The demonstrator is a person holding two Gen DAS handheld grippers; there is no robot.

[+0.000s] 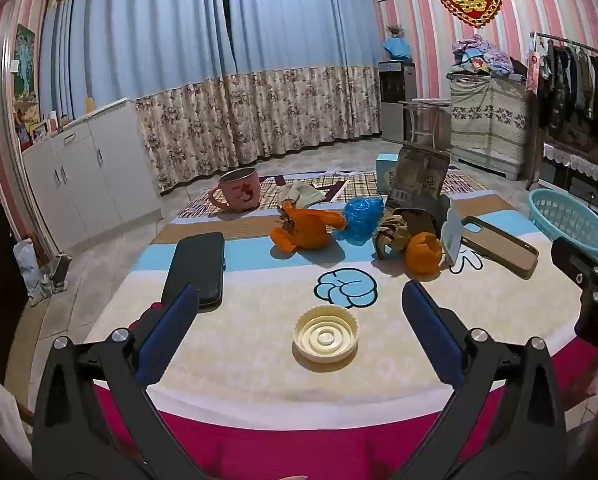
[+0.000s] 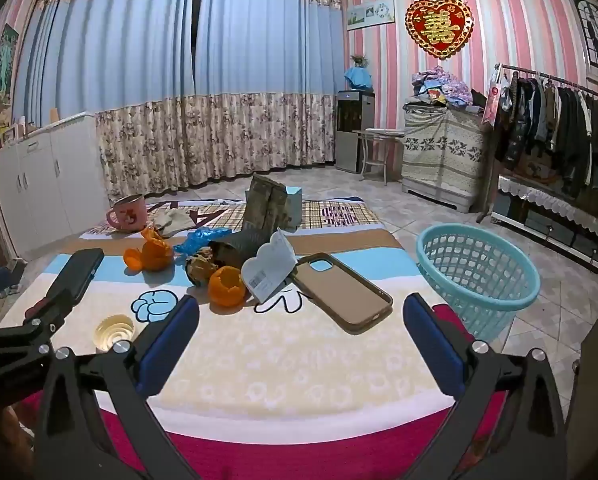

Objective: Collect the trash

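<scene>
On the cloth-covered table lie orange peels (image 1: 305, 230) (image 2: 227, 286), a crumpled blue plastic bag (image 1: 361, 214) (image 2: 201, 240), a brown crumpled wrapper (image 1: 393, 234) (image 2: 203, 266), a white paper tag (image 2: 269, 270) and a cream plastic lid (image 1: 325, 338) (image 2: 113, 332). My left gripper (image 1: 299, 300) hovers open just before the lid, its blue pads (image 1: 171, 332) wide apart with nothing between them. My right gripper (image 2: 301, 312) is open too, above the near table edge, short of the peel and a tan phone case (image 2: 345, 294). A turquoise basket (image 2: 477, 280) stands on the floor at the right.
A black phone (image 1: 199, 266) lies at the left, a pink mug (image 1: 237, 194) and a folded cloth (image 1: 301, 194) further back. A standing brown packet (image 2: 265, 206) and a pale blue box (image 1: 387, 168) sit at the far side. Cupboards, curtains and a clothes rack surround the table.
</scene>
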